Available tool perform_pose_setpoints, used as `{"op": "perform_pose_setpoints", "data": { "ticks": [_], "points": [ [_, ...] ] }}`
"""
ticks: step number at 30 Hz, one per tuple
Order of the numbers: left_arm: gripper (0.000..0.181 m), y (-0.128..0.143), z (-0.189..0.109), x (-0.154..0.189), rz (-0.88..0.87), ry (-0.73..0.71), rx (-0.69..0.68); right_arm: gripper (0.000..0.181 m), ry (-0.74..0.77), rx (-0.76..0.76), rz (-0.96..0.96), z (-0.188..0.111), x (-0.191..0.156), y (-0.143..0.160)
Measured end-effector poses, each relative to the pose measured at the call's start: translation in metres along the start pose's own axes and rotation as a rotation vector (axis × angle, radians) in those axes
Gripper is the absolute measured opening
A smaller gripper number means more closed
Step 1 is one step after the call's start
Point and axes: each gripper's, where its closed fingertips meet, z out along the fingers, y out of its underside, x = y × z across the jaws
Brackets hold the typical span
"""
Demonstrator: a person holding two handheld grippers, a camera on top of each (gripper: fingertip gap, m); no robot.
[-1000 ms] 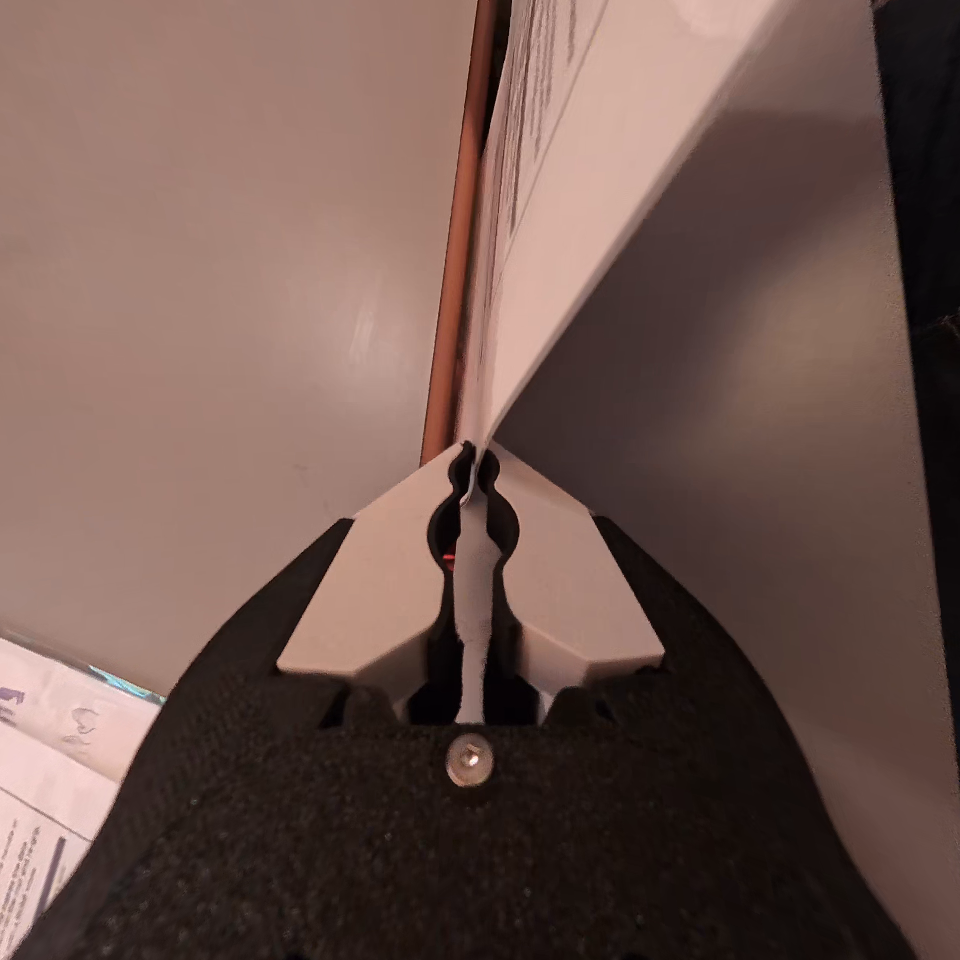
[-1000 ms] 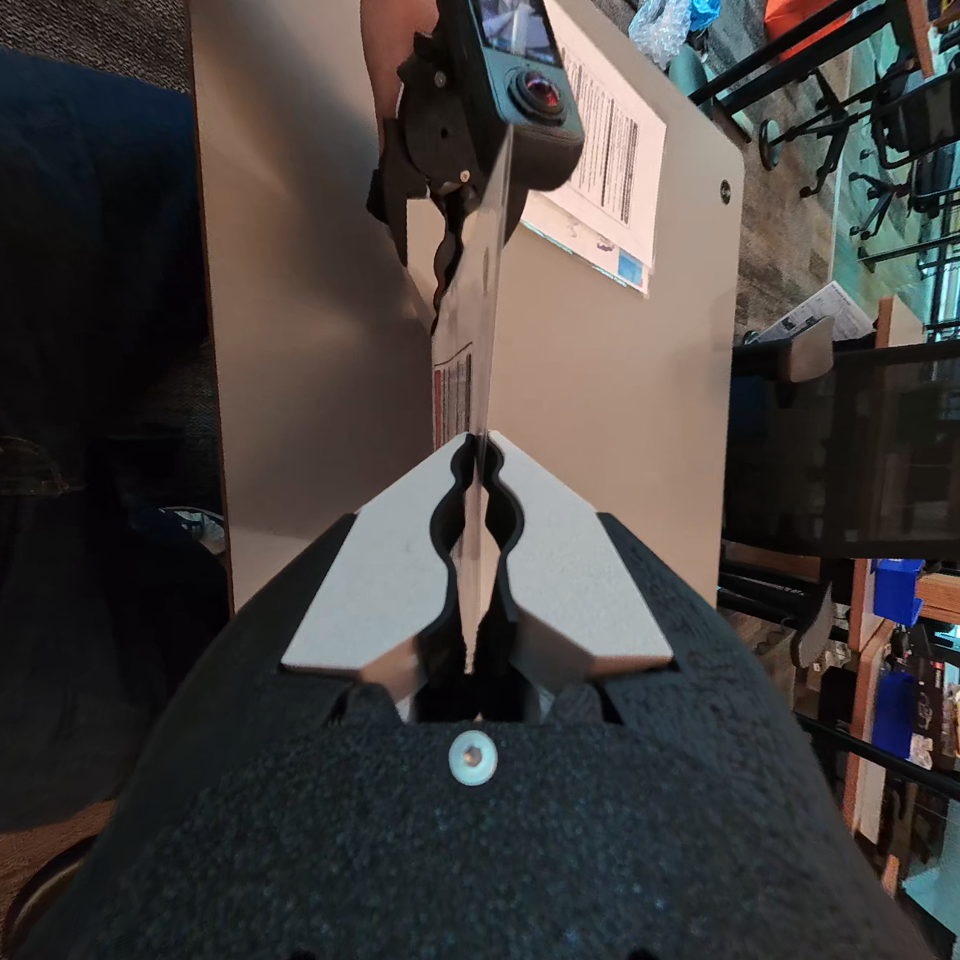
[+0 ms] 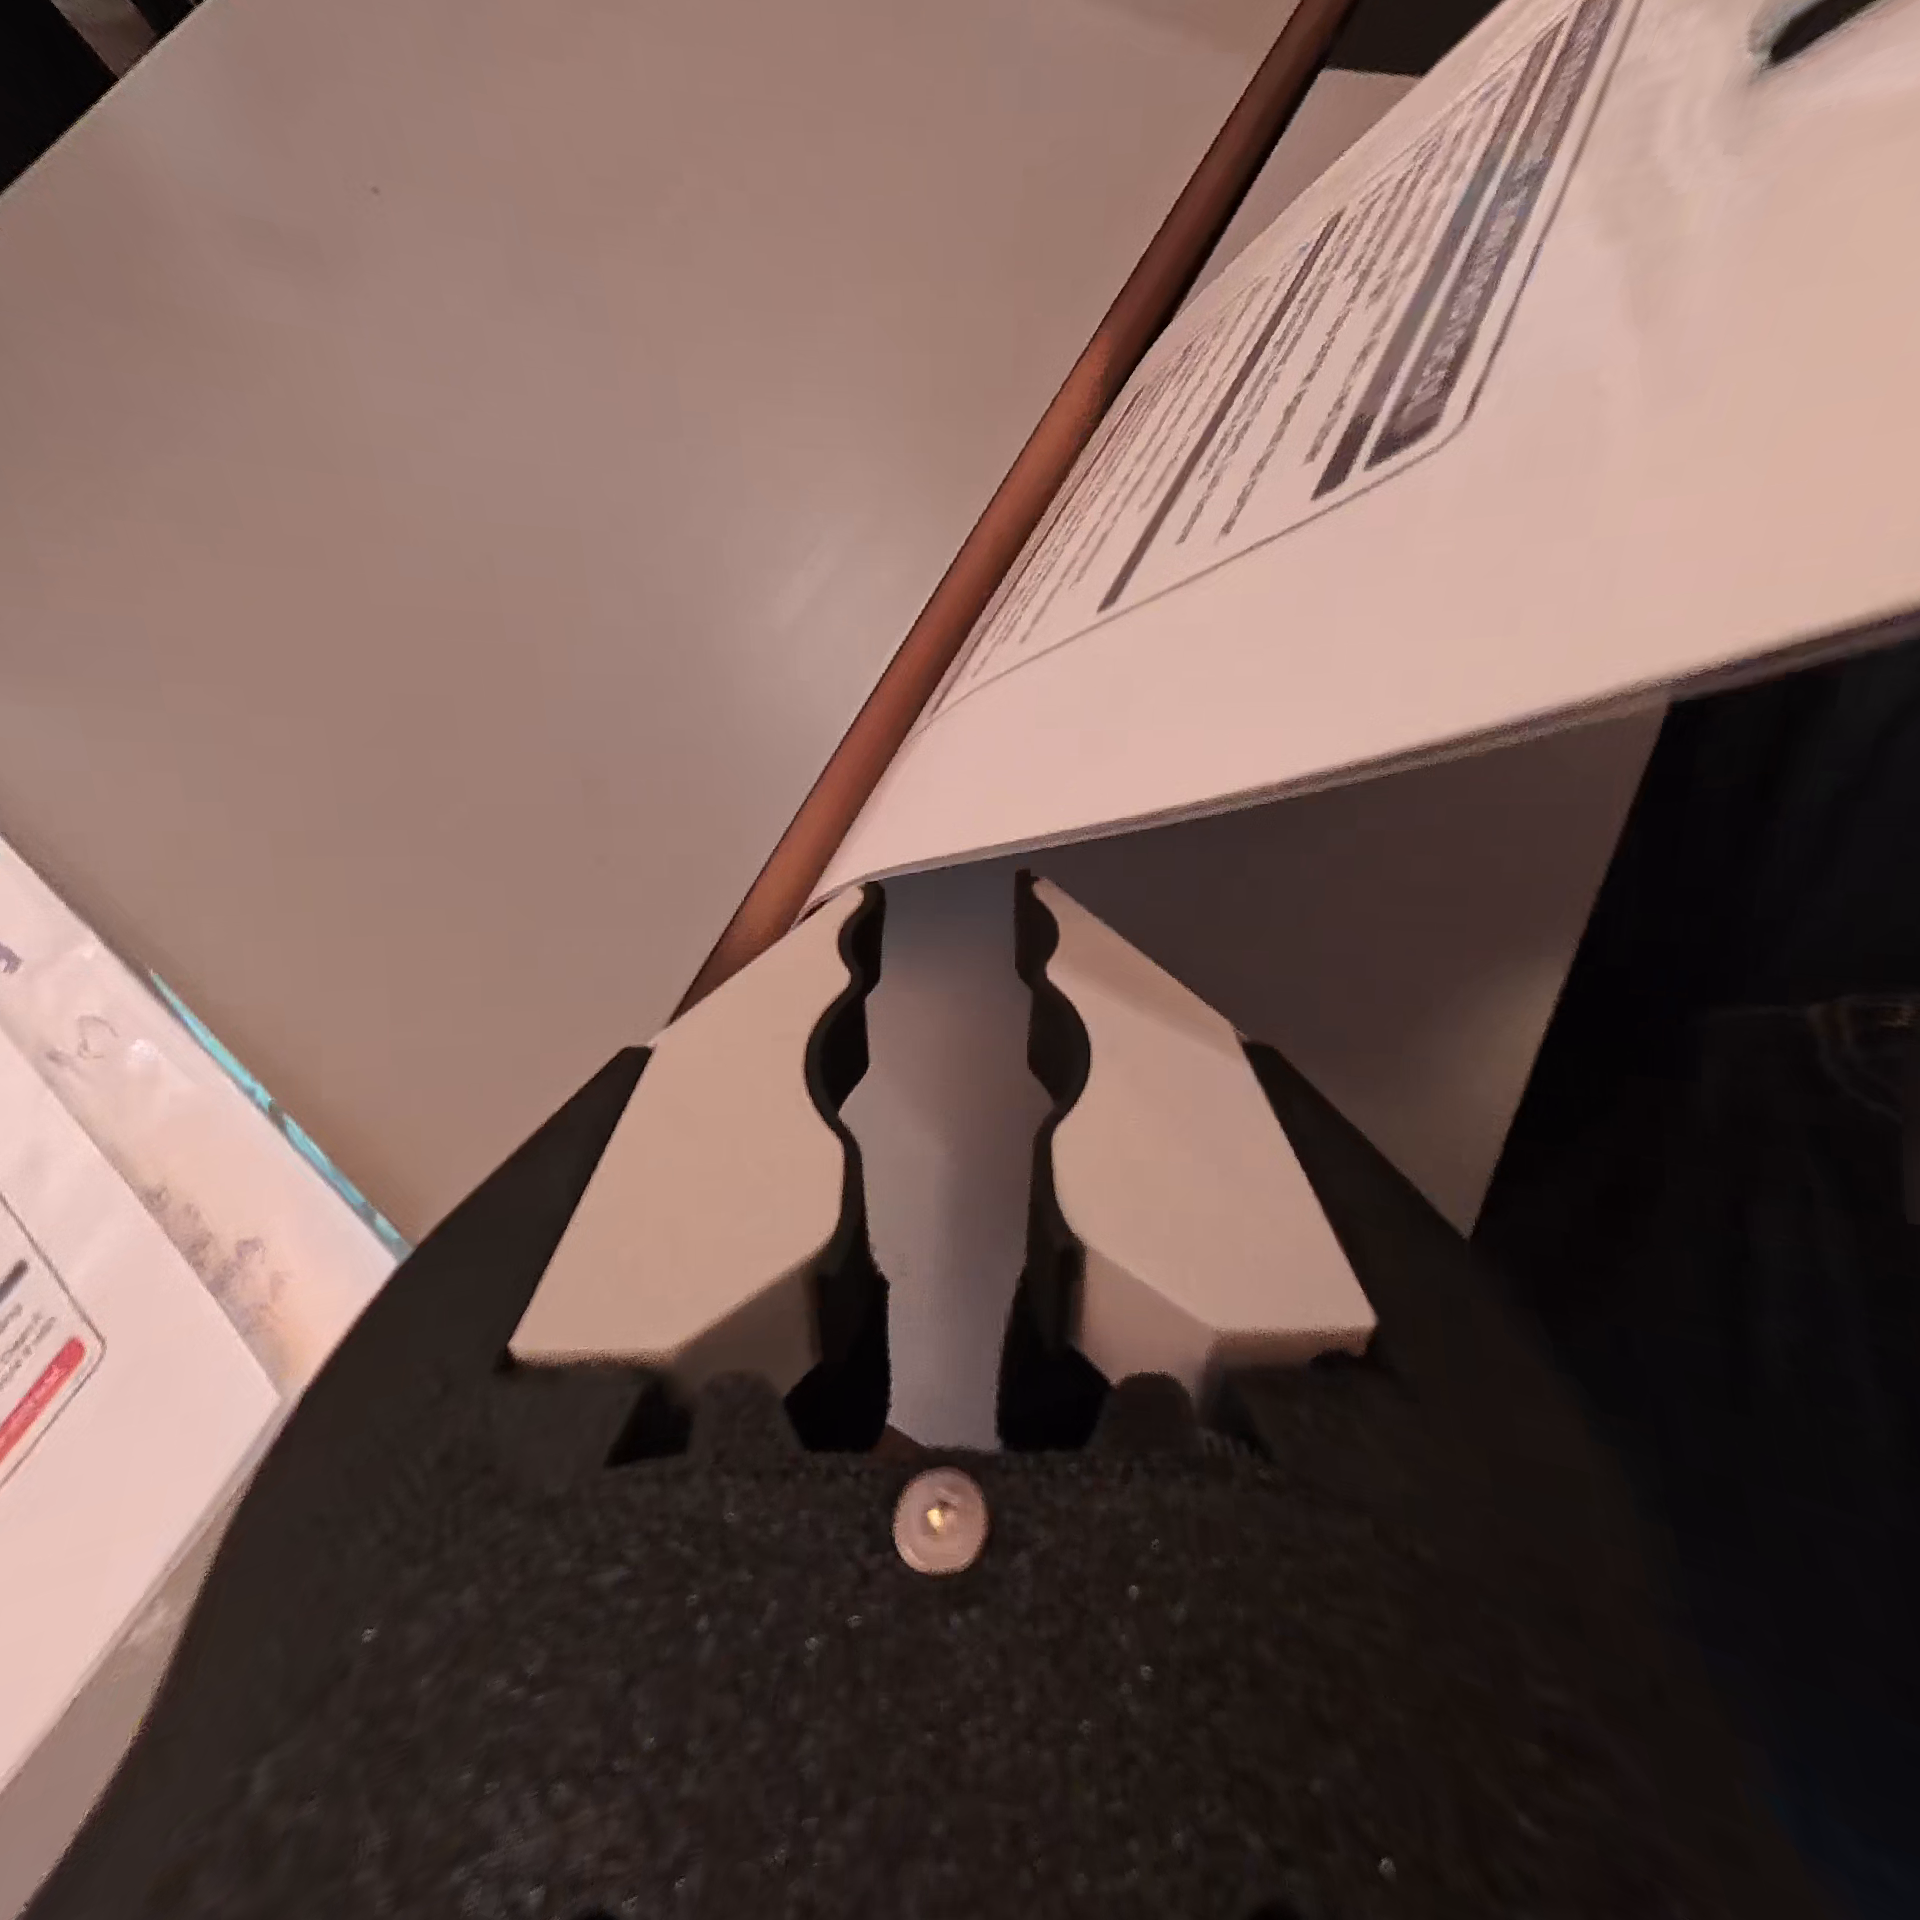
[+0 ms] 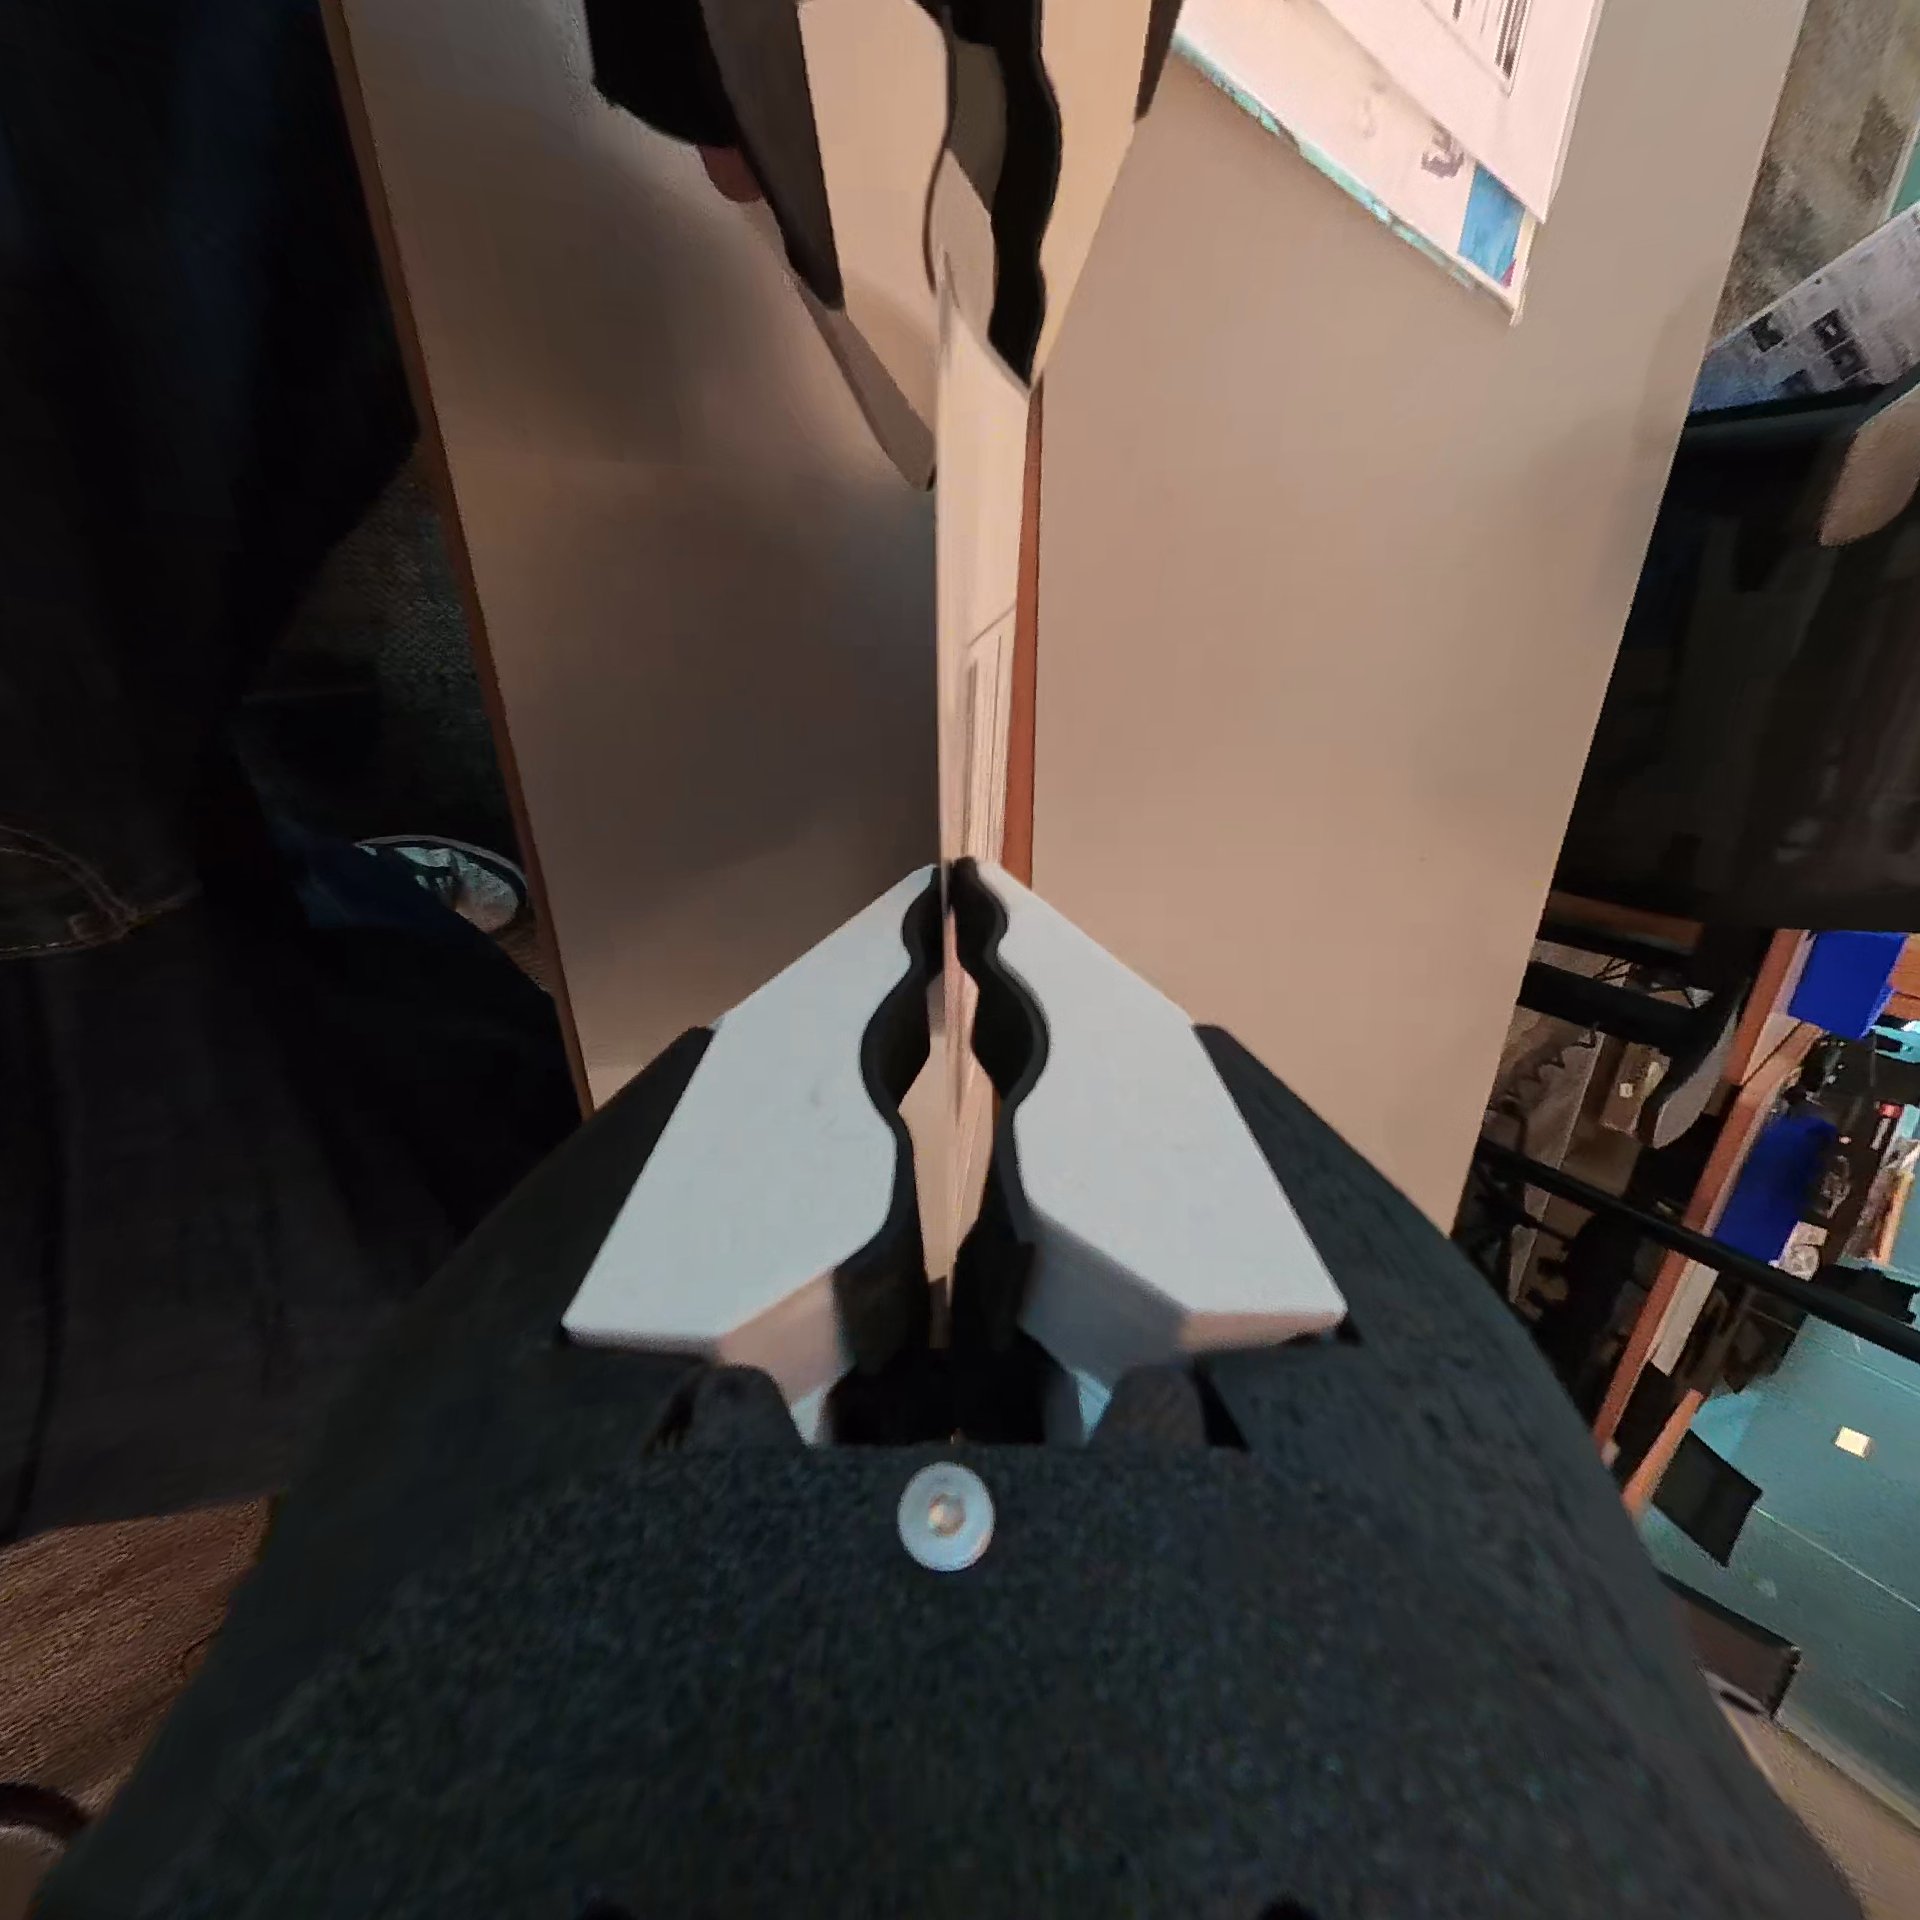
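Between right hand-held gripper (image 4: 951, 883) fingers: printed sheet (image 4: 977, 582), edge-on, pinched.

A pale grey worktop (image 4: 1299, 727) with a brown edge band carries a stack of printed papers (image 4: 1455, 114) at its far corner, over a teal-edged sheet (image 3: 301, 1132).

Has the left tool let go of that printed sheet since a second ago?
Yes. The left tool has opened, and the printed sheet now lies flatter above the grey table, slanting right; the right tool stays clamped on it.
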Motion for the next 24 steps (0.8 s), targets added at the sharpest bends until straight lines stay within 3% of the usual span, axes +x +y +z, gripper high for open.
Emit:
{"op": "perform_pose_setpoints", "data": {
  "ticks": [2,14,24],
  "points": [
    [0.018,0.000,0.006,0.000,0.005,0.009,-0.014,0.000,-0.002,-0.004,0.006,0.004,0.000,0.002],
    [0.018,0.014,0.028,0.002,-0.010,0.049,-0.084,0.000,-0.034,0.012,0.023,0.021,0.000,0.007],
    [0.022,0.023,-0.013,-0.003,-0.204,0.047,-0.017,0.016,-0.112,0.085,0.148,0.032,-0.021,0.010]
  ]
}}
